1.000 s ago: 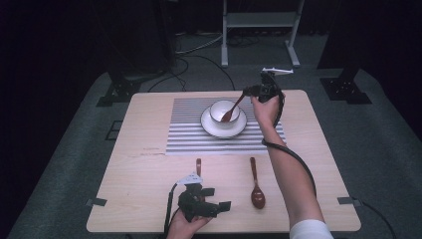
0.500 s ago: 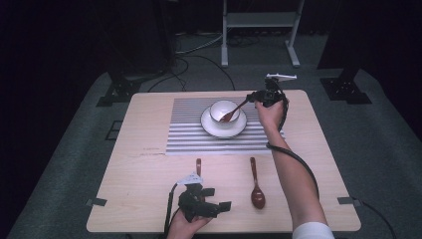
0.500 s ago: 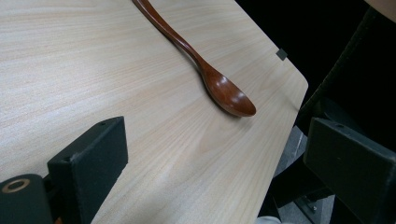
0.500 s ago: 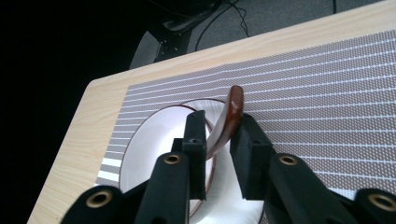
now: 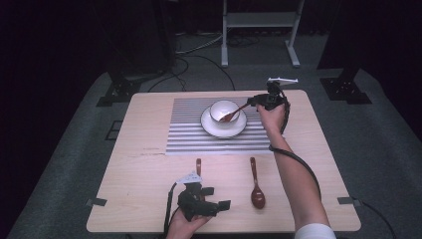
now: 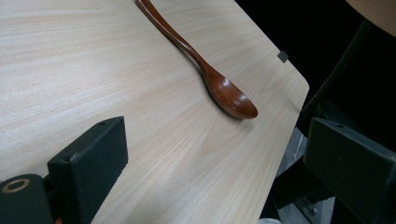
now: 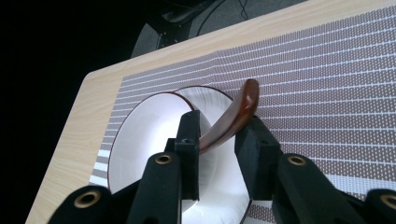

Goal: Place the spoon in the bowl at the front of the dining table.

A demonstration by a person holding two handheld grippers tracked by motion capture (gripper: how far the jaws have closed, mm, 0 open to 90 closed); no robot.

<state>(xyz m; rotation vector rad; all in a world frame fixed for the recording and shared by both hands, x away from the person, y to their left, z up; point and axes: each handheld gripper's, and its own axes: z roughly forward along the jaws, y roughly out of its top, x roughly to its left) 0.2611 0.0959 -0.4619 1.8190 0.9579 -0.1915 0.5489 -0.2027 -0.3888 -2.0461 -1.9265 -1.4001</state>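
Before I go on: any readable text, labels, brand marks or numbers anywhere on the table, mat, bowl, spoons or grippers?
None can be read.
Table: a faint dark mark near the striped mat, too small and blurred to tell if it is writing.
Bowl, saucer, spoons: no print.
Left gripper, right gripper: no legible marking.
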